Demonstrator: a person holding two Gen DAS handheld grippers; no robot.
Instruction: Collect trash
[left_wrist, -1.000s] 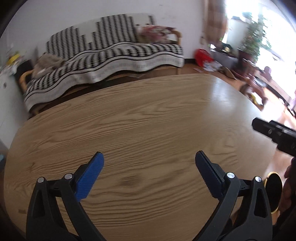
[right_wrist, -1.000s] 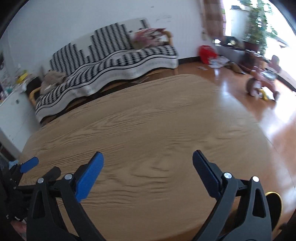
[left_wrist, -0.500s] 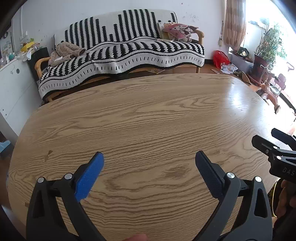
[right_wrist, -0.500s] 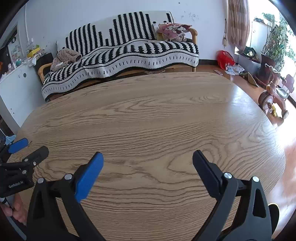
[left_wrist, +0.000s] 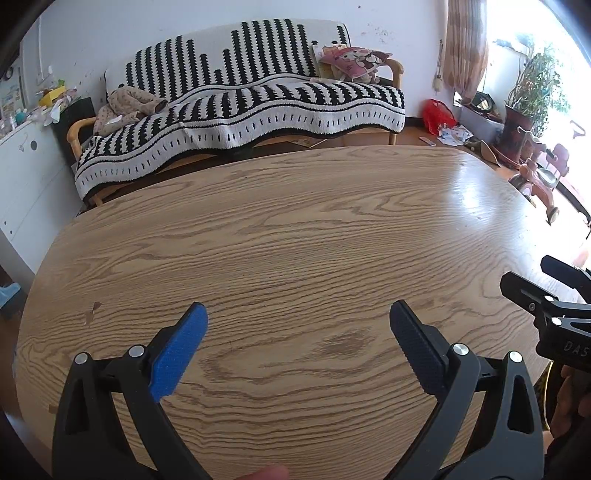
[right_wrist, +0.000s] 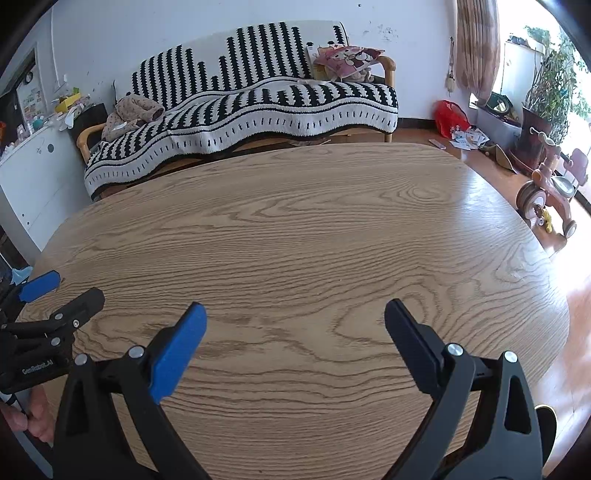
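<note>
1. Here, left tongs (left_wrist: 298, 325) — spread wide above the wooden tabletop (left_wrist: 295, 229), nothing between the blue pad and the dark one.
2. Likewise right tongs (right_wrist: 294, 325) — spread wide over the same tabletop (right_wrist: 295, 221), gripping nothing.
3. Side by side: right tongs at the right edge of the left wrist view (left_wrist: 546, 291), left tongs at the left edge of the right wrist view (right_wrist: 55, 295), both near the close rim of the tabletop.
4. No trash to be made out on the wood; only a small dark mark (left_wrist: 92, 310) near its left rim.
5. Loose paper scraps (right_wrist: 467, 139) on the floor beyond the far right corner of the tabletop, just beside a red bag (right_wrist: 448, 117) against the wall.
6. Behind the tabletop, a sofa (left_wrist: 240, 103) under a black-and-white striped cover, with a pink cushion (left_wrist: 351, 61) at its right end and a bundle of brownish clothing (left_wrist: 125, 109) at its left.
7. Far right, a child's tricycle (right_wrist: 546, 199) on the floor and a potted plant (right_wrist: 546, 85) by the bright window.
</note>
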